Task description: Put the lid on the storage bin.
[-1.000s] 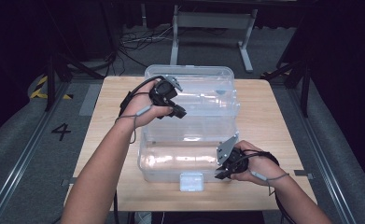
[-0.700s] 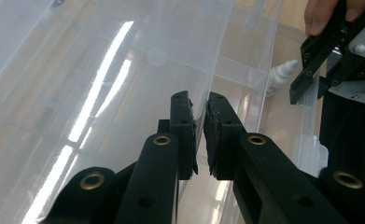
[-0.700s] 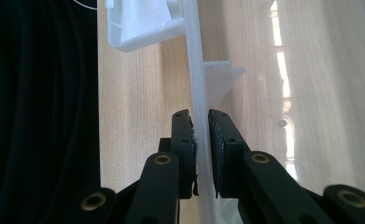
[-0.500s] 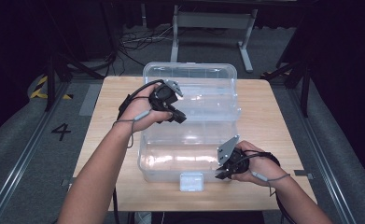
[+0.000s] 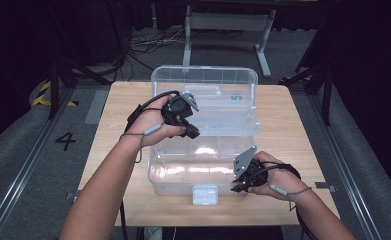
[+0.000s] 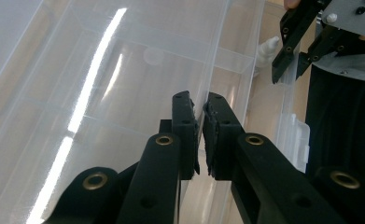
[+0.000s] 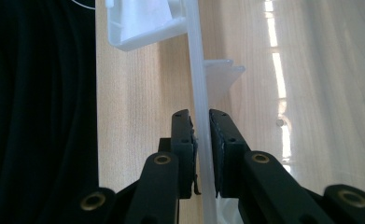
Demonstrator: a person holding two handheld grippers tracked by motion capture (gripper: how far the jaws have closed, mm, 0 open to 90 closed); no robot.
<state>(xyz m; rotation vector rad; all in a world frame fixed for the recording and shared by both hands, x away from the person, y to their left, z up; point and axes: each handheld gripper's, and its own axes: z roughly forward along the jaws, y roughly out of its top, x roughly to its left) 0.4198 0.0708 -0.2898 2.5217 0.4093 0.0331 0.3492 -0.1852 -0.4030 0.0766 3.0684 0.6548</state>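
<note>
On the wooden table (image 5: 283,110) stood a clear plastic box (image 5: 203,172) with its lid (image 5: 205,80) swung up and back, a clear tray (image 5: 223,125) lifted above the base and a white latch (image 5: 205,194) hanging at its near wall. Over the middle of the box, the left gripper (image 5: 192,132) reached in from the left; its own view showed the jaws nearly together, pinched on the thin clear edge of the tray (image 6: 217,60). At the box's near right corner, the right gripper (image 5: 237,186) sat low by the front wall. Its own view showed the two jaws closed on either side of that thin clear wall (image 7: 200,93), pads against the plastic, with the latch (image 7: 143,23) farther along it. From the left gripper view, the right gripper (image 6: 287,70) appeared at the far corner, clamped on the rim.
</note>
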